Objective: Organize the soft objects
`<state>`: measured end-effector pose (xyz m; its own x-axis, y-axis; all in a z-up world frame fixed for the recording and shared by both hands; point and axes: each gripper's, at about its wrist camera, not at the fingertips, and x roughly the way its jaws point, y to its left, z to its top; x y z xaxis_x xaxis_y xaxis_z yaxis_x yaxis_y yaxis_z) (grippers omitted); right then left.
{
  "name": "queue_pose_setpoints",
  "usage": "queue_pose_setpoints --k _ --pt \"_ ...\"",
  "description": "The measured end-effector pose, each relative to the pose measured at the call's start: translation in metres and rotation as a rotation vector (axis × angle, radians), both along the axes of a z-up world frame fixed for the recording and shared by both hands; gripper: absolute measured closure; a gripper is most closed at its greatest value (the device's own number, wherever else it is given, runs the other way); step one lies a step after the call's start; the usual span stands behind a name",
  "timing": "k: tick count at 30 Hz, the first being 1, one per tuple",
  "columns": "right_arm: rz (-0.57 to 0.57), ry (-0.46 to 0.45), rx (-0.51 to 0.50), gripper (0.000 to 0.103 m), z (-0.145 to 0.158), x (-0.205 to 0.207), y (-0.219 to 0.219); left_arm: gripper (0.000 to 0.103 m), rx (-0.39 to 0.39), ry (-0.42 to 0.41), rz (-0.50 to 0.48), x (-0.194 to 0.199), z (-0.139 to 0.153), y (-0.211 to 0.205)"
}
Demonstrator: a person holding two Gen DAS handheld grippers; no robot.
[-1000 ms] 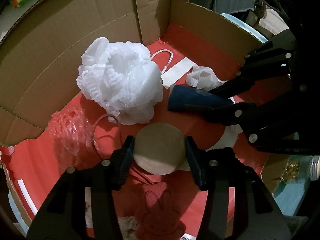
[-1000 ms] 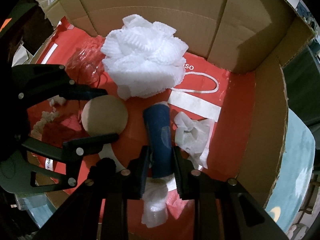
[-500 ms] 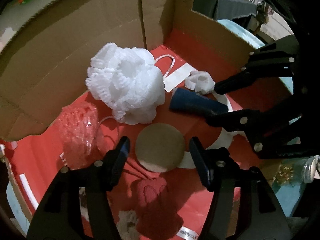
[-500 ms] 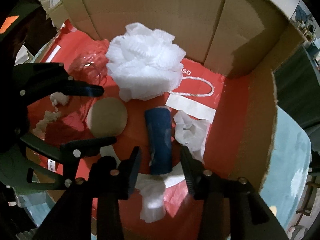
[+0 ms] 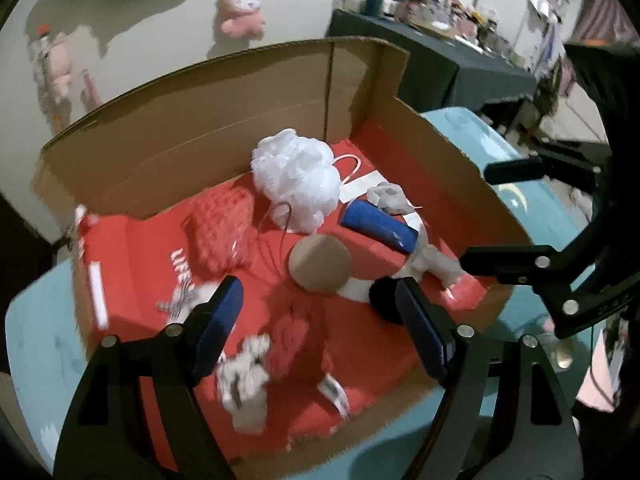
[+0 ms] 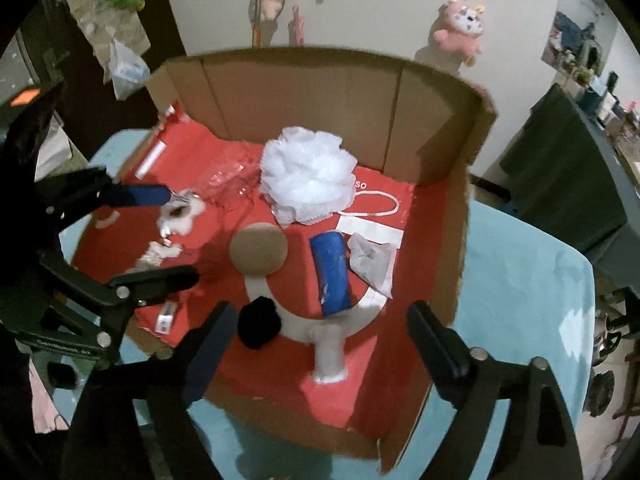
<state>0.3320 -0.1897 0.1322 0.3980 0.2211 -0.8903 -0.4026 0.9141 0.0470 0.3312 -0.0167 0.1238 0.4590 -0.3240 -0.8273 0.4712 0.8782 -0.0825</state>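
Observation:
An open cardboard box (image 5: 168, 144) (image 6: 452, 240) with a red lining holds the soft things. A white mesh pouf (image 5: 298, 178) (image 6: 308, 178) sits at the back. In front of it lie a tan round pad (image 5: 320, 264) (image 6: 258, 248), a blue roll (image 5: 380, 226) (image 6: 330, 276), a white crumpled cloth (image 5: 388, 196) (image 6: 368, 258) and a black pompom (image 5: 384, 300) (image 6: 258, 322). My left gripper (image 5: 316, 286) (image 6: 168, 236) hovers above the pad, jaws opening, nothing between them. Above the blue roll my right gripper (image 6: 322, 312) (image 5: 480, 216) is also opening and holds nothing.
A red mesh pouf (image 5: 220, 228) and a red bunny cloth (image 5: 288, 336) lie at the box's left and front. The box stands on a teal surface (image 5: 40, 340) (image 6: 520, 300). A pink plush (image 5: 240, 12) (image 6: 460, 28) hangs on the wall; a dark cluttered table (image 5: 440, 64) stands behind.
The left gripper let go of the tan pad and the right let go of the blue roll. Both spread wide and rose back above the box.

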Motion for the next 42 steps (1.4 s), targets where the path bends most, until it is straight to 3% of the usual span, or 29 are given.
queue_pose_setpoints --k 4,18,42 --pt "-0.027 -0.019 0.040 0.006 0.009 -0.016 -0.004 0.025 -0.022 0.006 0.063 -0.021 0.006 0.009" --pt "-0.129 -0.094 0.058 0.004 0.007 -0.071 0.002 0.025 -0.032 -0.008 0.213 -0.065 -0.003 0.036" --pt "-0.238 -0.055 0.038 0.004 -0.019 -0.079 0.008 0.025 -0.004 0.005 0.326 -0.075 -0.025 0.041"
